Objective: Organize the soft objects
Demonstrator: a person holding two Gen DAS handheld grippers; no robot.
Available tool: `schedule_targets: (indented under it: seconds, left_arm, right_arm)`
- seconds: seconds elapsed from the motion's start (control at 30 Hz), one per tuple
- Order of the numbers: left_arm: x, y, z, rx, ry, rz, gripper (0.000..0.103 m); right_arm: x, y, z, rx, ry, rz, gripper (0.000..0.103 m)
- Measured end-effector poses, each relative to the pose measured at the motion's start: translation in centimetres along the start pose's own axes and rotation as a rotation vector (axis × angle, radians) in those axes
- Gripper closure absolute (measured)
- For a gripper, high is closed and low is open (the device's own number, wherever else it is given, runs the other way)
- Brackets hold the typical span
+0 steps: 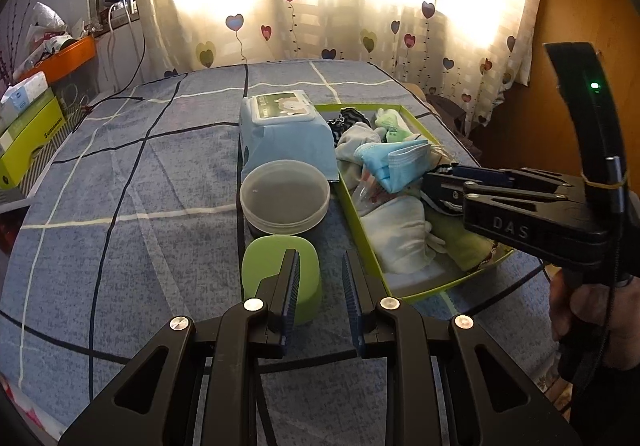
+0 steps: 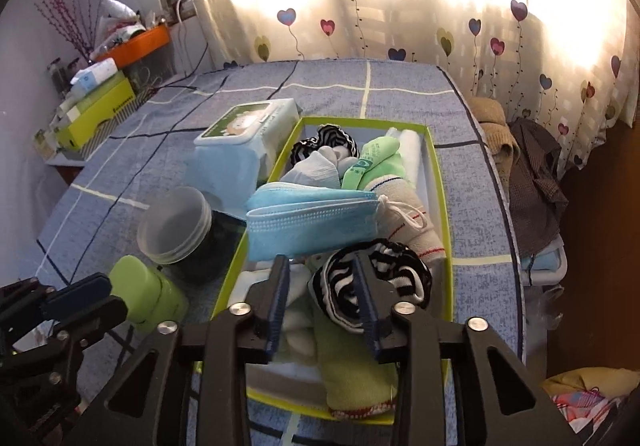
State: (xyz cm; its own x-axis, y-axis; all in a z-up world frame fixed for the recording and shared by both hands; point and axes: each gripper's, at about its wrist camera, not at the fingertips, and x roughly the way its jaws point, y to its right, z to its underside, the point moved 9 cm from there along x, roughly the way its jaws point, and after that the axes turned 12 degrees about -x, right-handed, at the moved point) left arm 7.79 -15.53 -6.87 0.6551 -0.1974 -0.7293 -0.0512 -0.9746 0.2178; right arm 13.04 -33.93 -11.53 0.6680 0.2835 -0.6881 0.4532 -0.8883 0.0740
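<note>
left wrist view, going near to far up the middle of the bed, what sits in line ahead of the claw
left claw → green box → round tub → wipes pack → curtain

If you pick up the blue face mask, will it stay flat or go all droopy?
Probably droopy: the blue face mask is thin pleated cloth, already bent over the socks. Likely very light. Its ear loops may dangle and snag.

Raised letters "DAS" stand on the black body of the right gripper [image 1: 434,186]; print on the yellow-green box [image 1: 28,134] and the wipes pack [image 1: 280,114] lid is too small to read
</note>
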Motion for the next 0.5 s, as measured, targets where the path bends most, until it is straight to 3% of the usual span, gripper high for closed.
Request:
schedule_targets:
  seconds: [0.17,0.5]
  left_arm:
    - [-0.6,0.5,0.6,0.011,0.000,0.012,0.080]
    - [-1.2,0.9,2.3,0.019,-0.030,0.020,0.080]
  right_arm:
    - [-3.1,-1.3,2.1,0.005,0.004,0.010,0.051]
    - [-4.7,-3.4,6.1,0.005,-0.038,0.037,0.047]
